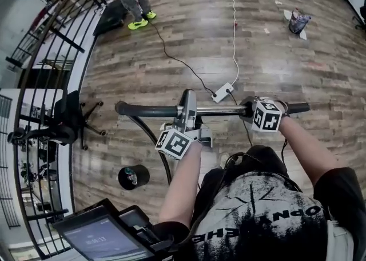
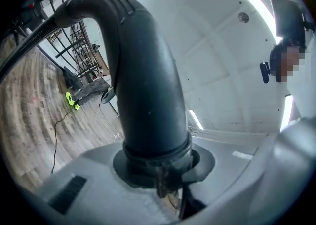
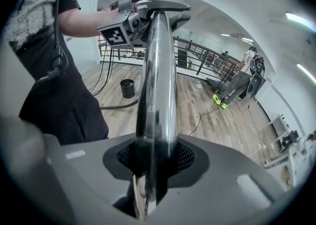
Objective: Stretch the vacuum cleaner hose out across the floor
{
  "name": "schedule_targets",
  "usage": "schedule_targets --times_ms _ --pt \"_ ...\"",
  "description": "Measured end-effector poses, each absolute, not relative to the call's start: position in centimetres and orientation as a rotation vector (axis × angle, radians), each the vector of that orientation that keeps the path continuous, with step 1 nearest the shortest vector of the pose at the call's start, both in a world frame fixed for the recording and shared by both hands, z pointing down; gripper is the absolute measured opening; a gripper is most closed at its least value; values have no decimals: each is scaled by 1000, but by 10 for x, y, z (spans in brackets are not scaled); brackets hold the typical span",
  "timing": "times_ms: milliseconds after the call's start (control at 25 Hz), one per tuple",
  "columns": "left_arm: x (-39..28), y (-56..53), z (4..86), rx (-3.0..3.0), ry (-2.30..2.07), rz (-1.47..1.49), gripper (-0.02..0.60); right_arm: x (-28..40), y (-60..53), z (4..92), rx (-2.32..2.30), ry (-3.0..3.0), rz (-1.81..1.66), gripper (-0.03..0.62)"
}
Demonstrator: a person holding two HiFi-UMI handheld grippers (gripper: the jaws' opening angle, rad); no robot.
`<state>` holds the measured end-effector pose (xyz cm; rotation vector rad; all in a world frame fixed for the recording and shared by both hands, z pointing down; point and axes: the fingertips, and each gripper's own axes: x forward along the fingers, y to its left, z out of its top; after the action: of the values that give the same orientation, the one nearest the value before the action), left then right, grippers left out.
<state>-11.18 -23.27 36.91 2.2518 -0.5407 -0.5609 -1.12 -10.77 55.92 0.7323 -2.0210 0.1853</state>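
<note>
In the head view I hold the vacuum's wand (image 1: 223, 110) level at waist height, above the wood floor. My left gripper (image 1: 188, 111) is shut on its dark curved handle tube (image 2: 143, 86), which fills the left gripper view. From that tube's top the black ribbed hose (image 2: 24, 46) runs off; the hose (image 1: 150, 134) drops in a curve to the floor behind my left arm. My right gripper (image 1: 251, 109) is shut on the chrome wand (image 3: 158, 81), which runs straight ahead to the left gripper (image 3: 143, 14). More hose (image 3: 118, 104) lies on the floor.
A black cylinder (image 1: 133, 177) stands on the floor at my left. A white power strip (image 1: 223, 91) with its cables lies just ahead. A black railing (image 1: 51, 59) and an office chair (image 1: 68, 119) line the left side. Another person with neon shoes (image 1: 138, 23) stands far ahead.
</note>
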Motion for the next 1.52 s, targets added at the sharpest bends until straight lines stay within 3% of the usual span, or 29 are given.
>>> schedule_targets --times_ms 400,680,1040,1520 --pt "-14 -283 395 2159 -506 -531 76 86 -139 570 707 -1989 273 124" --pt "83 -328 443 2078 -690 -470 75 207 -180 591 608 -1989 282 124" --pt "200 -368 453 1948 -755 -617 75 344 -229 591 470 -1963 236 126" --pt "279 -474 478 1824 -825 -726 75 441 -349 605 362 -1937 171 124"
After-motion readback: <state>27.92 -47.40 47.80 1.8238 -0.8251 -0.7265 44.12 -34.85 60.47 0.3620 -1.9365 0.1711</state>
